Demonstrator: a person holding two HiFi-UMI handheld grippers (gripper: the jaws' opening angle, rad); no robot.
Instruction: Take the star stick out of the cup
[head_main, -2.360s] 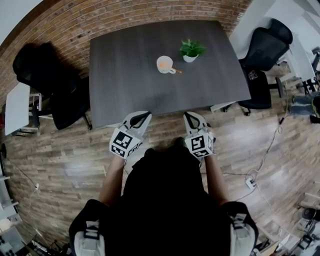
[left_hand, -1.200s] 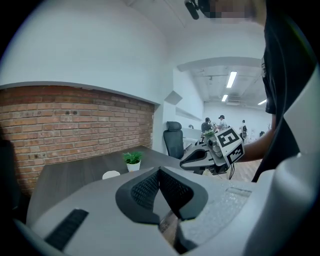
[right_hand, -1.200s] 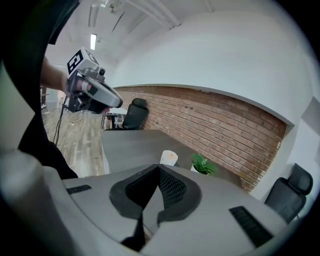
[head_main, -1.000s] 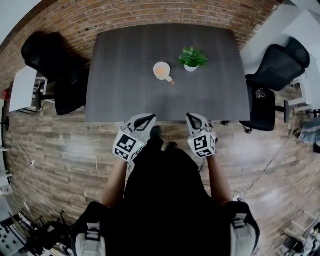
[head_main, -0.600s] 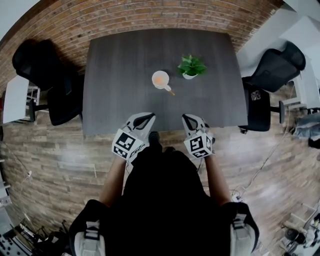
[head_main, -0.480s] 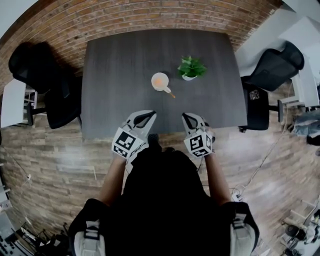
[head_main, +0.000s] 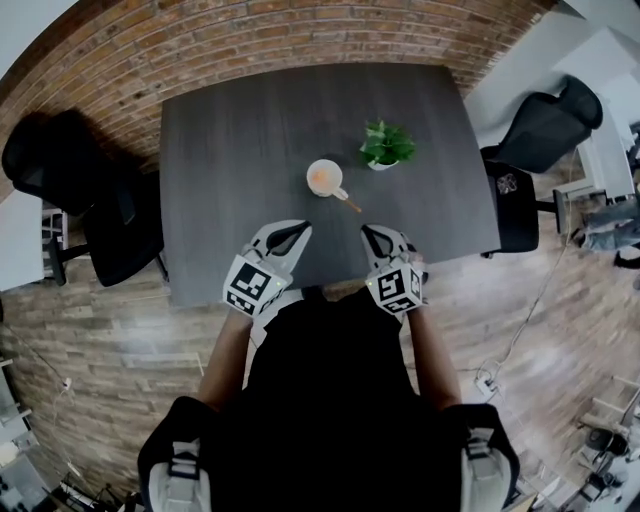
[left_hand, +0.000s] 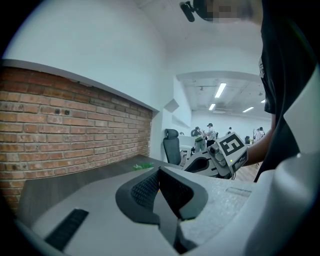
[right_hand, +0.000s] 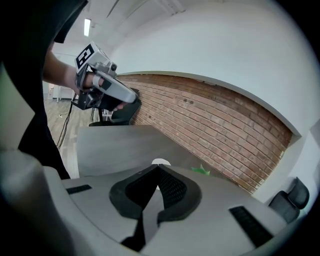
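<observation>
Holding both pairs of jaws pressed together on nothing: left gripper (left_hand: 159, 170), right gripper (right_hand: 158, 168). Ahead of my tips and well apart, the cup (head_main: 324, 177) stands on the table (head_main: 230, 150), with the star stick (head_main: 350, 202) leaning out toward my right gripper. A potted plant (head_main: 385, 146) sits just beyond.

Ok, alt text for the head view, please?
From above, a person at the near edge of a dark table holds the left gripper and right gripper over it, both empty. Farther in, a white cup with a stick leaning out stands beside a small potted plant.
</observation>
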